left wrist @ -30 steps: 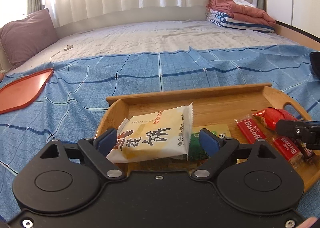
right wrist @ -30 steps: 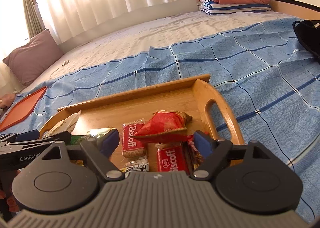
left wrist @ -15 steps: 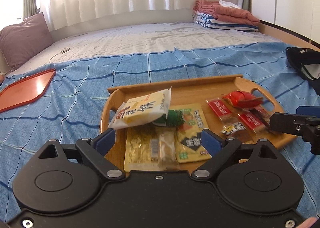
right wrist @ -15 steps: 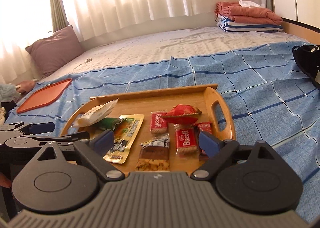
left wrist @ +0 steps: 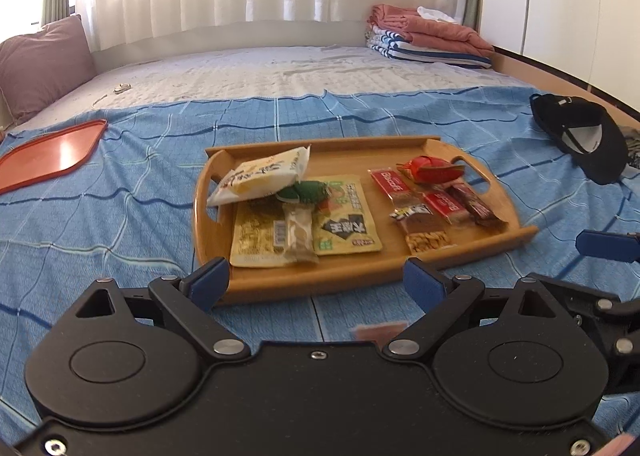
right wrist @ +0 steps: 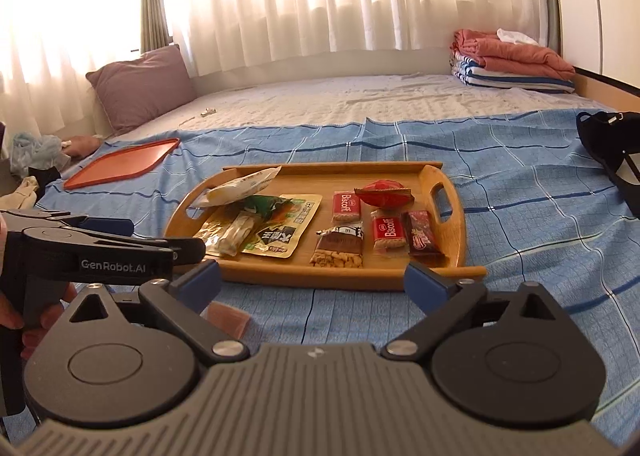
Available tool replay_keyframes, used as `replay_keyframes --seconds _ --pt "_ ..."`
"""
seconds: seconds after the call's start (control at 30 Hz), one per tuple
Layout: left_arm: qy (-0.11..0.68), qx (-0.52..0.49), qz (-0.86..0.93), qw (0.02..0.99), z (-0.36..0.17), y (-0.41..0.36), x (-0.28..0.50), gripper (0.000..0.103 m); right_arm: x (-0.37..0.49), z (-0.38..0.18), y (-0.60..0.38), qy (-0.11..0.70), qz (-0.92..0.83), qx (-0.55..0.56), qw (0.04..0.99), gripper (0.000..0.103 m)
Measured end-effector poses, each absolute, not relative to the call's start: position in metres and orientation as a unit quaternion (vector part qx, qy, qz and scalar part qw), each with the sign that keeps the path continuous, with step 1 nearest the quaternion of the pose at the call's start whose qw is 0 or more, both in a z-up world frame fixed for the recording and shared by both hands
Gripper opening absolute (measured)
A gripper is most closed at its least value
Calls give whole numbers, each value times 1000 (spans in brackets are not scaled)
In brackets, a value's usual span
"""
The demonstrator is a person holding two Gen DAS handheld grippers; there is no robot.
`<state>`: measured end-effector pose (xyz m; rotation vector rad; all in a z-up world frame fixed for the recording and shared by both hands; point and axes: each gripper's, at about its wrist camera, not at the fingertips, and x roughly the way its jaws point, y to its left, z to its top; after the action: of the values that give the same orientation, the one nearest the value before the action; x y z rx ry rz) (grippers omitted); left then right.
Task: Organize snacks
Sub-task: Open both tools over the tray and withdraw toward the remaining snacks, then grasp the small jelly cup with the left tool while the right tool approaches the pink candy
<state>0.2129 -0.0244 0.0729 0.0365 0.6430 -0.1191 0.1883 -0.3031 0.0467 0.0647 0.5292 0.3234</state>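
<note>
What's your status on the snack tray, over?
Left gripper and right gripper open, empty, short of the wooden tray. Snacks lie on tray, white packet atop others. Nothing blocking.

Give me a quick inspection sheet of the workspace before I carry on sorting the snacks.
Surface: blue checked bedspread over the bed.
Job's things: wooden tray holds all visible snacks: white packet leaning on others, two Biscoff packs, red wrapper.
Clutter: orange tray, black cap, small pink item near the grippers.
Grippers: left gripper and right gripper both open, empty, short of the tray.
Cables: nothing seen.
Surroundings: curtains, pillow, folded blankets.
</note>
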Motion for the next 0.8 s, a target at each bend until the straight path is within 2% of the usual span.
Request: replay_keyframes --seconds 0.37,0.67,0.8 --pt "353 -16 -82 932 52 -28 195 94 144 24 -299 257 170 3 951 103" --pt "368 -7 -87 926 38 -40 198 94 127 -1 -294 272 178 -18 946 103" --pt "375 -2 -87 923 32 -45 202 88 122 -12 -284 274 187 -30 943 103"
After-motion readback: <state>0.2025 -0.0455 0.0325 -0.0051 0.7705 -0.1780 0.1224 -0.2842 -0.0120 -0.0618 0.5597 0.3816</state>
